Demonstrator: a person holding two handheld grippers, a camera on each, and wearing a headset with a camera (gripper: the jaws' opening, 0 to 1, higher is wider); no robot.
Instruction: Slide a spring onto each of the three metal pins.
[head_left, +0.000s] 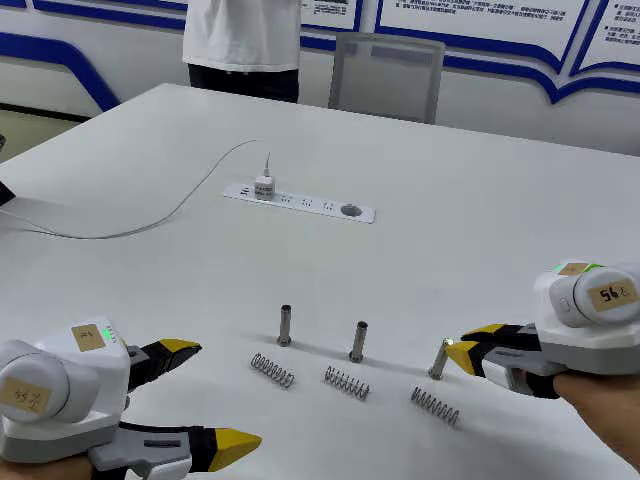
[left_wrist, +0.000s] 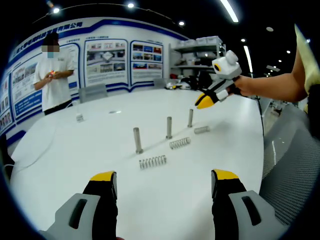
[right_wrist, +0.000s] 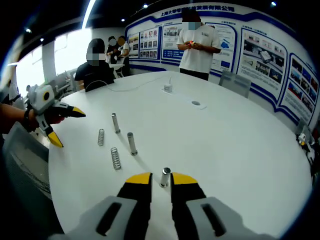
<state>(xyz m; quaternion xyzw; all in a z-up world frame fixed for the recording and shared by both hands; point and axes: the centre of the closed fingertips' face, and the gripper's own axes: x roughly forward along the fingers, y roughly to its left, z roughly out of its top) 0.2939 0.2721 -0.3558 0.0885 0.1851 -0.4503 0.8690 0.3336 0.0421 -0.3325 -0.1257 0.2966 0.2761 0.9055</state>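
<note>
Three metal pins stand upright in a row on the white table (head_left: 480, 200): the left pin (head_left: 285, 326), the middle pin (head_left: 358, 341) and the right pin (head_left: 439, 358). A spring lies in front of each: left spring (head_left: 272, 370), middle spring (head_left: 347, 382), right spring (head_left: 435, 406). My right gripper (head_left: 462, 350) has its tips at the right pin (right_wrist: 165, 177); its jaws are only narrowly apart, with the pin just beyond the gap and not clamped. My left gripper (head_left: 210, 397) hovers wide open, holding nothing, left of the row (left_wrist: 165, 177).
A power strip (head_left: 300, 202) with a white plug (head_left: 264, 186) and its cable (head_left: 150, 225) lies mid-table. A person (head_left: 240, 40) stands at the far edge beside a grey chair (head_left: 385, 75). More people sit at the table's far side (right_wrist: 97, 70).
</note>
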